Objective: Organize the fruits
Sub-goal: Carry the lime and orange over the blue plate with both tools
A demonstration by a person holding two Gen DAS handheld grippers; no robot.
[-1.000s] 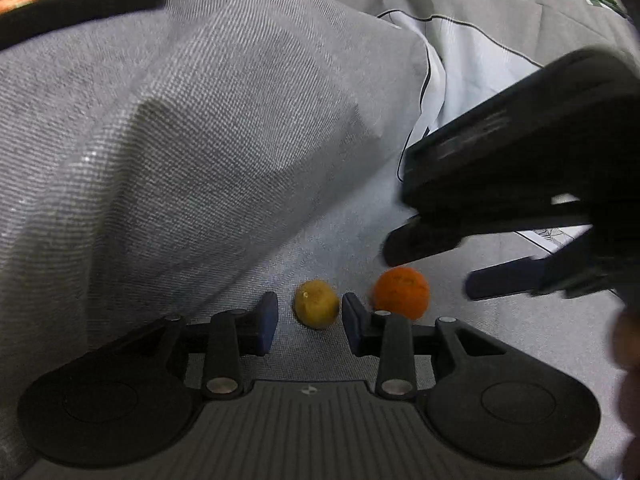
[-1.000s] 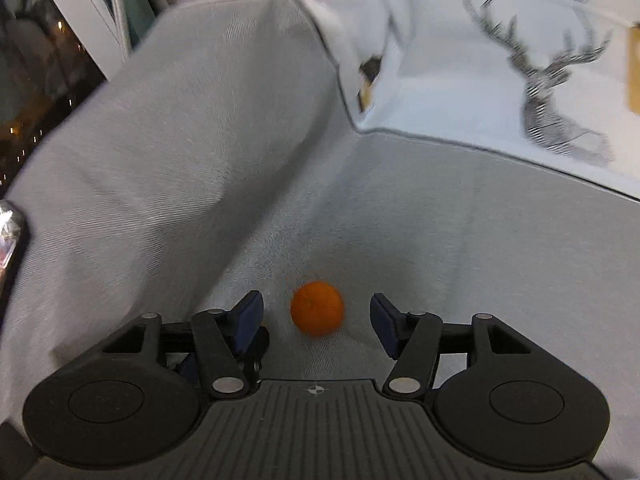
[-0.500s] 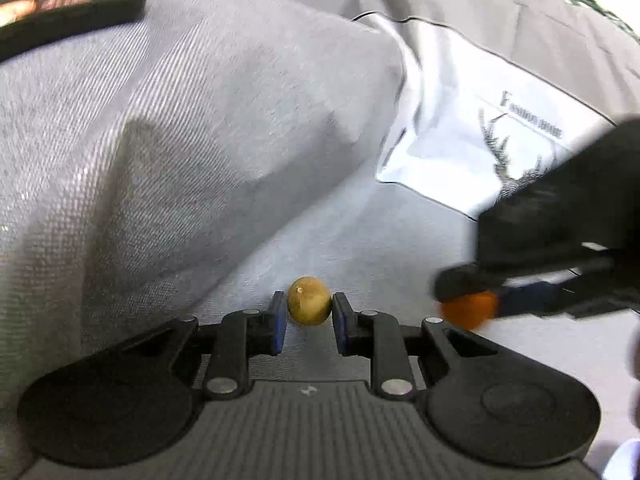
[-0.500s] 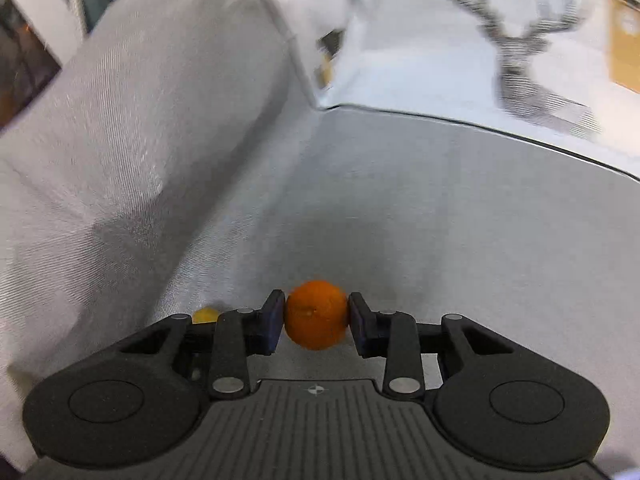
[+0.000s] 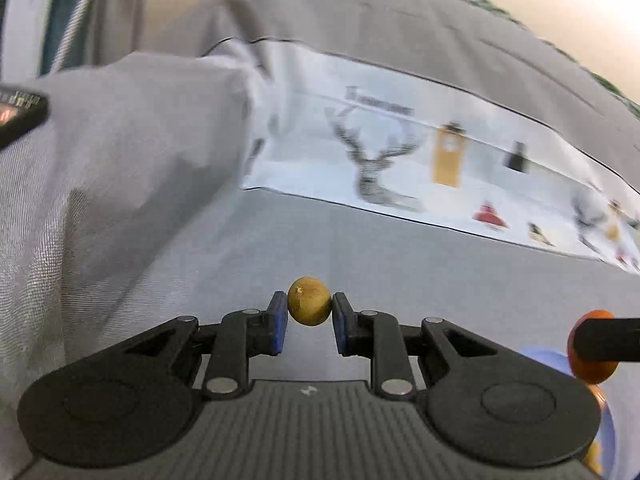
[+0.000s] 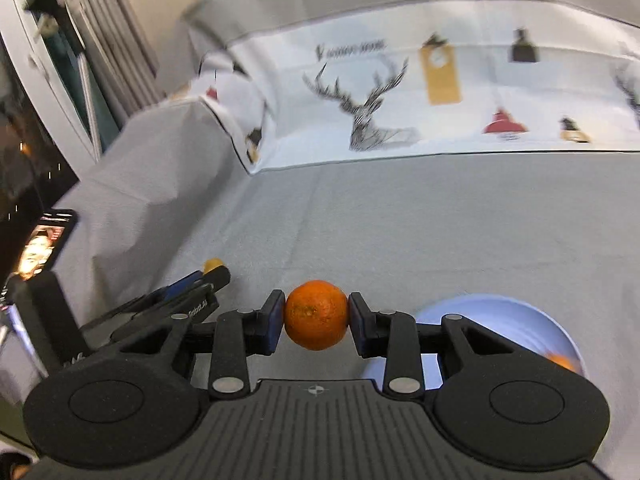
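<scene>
With one orange fruit already in the blue bowl (image 6: 500, 312), a mandarin (image 6: 316, 314) is clamped in the right tongs (image 6: 316, 322) beside the bowl and a small yellow-brown fruit (image 5: 309, 301) in the left tongs (image 5: 309, 322), neither yet deposited.

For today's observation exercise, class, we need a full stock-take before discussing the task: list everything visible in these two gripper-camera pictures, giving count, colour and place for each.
orange fruit: one, orange, clamped in the right gripper.
yellow-brown fruit: one, dull yellow-brown, clamped in the left gripper.
bowl: one, pale blue, on the cover below and right of the right gripper; something orange lies inside, blurred.
sofa cover: one, grey, draped over seat, armrest and back.
printed panel: one, white with deer and small motifs, along the backrest.
phone: one, black, screen lit, on the armrest at left.
left gripper: one, black with blue pads, shut on the yellow-brown fruit.
right gripper: one, black with blue pads, shut on the orange fruit.
</scene>
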